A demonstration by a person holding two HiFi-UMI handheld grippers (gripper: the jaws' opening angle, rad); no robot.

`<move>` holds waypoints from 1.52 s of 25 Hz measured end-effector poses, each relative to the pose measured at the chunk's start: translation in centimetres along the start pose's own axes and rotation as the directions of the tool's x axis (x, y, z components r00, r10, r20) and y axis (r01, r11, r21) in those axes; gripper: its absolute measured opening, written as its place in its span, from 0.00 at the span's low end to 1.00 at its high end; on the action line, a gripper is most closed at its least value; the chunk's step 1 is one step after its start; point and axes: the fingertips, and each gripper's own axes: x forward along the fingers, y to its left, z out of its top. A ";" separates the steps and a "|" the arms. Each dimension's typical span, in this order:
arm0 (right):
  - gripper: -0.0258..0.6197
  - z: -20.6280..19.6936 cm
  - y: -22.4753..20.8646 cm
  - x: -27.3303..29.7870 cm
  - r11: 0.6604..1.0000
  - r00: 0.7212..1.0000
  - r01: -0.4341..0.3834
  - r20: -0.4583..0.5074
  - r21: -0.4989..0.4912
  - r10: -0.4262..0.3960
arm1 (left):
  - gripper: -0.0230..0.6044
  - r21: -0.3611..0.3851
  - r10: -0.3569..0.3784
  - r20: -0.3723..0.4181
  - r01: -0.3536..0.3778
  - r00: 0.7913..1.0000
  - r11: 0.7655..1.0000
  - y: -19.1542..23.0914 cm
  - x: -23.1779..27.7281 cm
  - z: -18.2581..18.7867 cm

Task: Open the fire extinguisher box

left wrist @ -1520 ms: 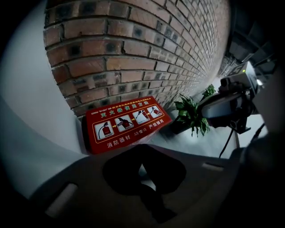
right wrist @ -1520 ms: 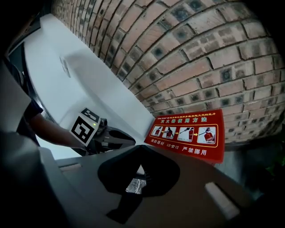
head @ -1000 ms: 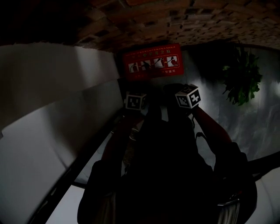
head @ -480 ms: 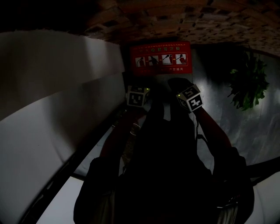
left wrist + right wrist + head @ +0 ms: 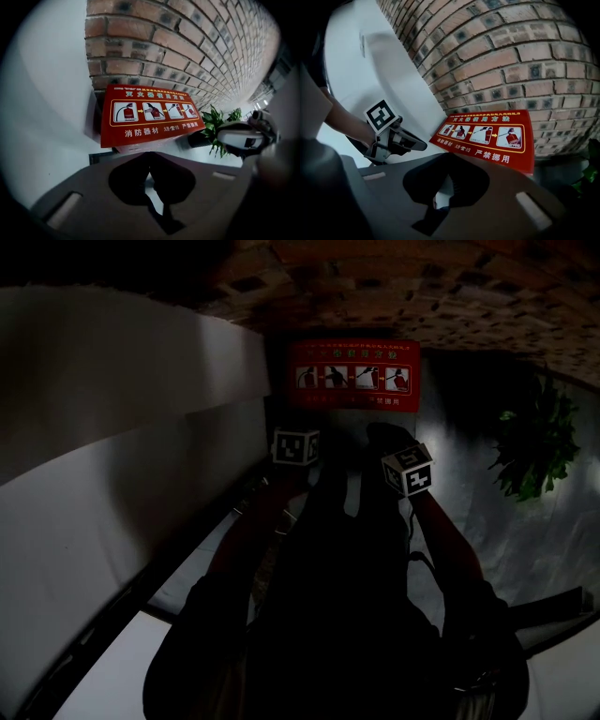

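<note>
Red sheet-metal fire extinguisher box [image 5: 354, 379] far, unopened. Left gripper [image 5: 150, 157], right gripper [image 5: 447, 157]: 2 closed, empty, short of box, likely lining up on lid.

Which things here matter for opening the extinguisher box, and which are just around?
For the job:
red fire extinguisher box
left gripper
right gripper

Just around:
potted plant
brick wall
white wall

Public building hallway, brick wall [image 5: 187, 42], red fire extinguisher box [image 5: 150, 115], potted plant [image 5: 530, 451]
</note>
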 end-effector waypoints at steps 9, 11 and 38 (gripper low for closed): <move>0.04 -2.3 -3.0 2.3 0.997 0.998 0.042 0.043 0.072 -0.045 | 0.04 -0.077 -0.019 0.066 0.024 0.998 0.997 1.2 3.2 0.7; 0.04 -2.9 -3.8 2.7 0.996 0.997 0.050 0.049 0.070 -0.053 | 0.04 -0.113 -0.022 0.080 0.031 0.997 0.993 1.4 4.2 0.5; 0.04 -7.0 -10.1 9.3 0.990 0.988 0.142 0.068 0.009 -0.142 | 0.04 -0.283 -0.048 0.234 0.115 0.971 0.952 2.9 9.0 1.3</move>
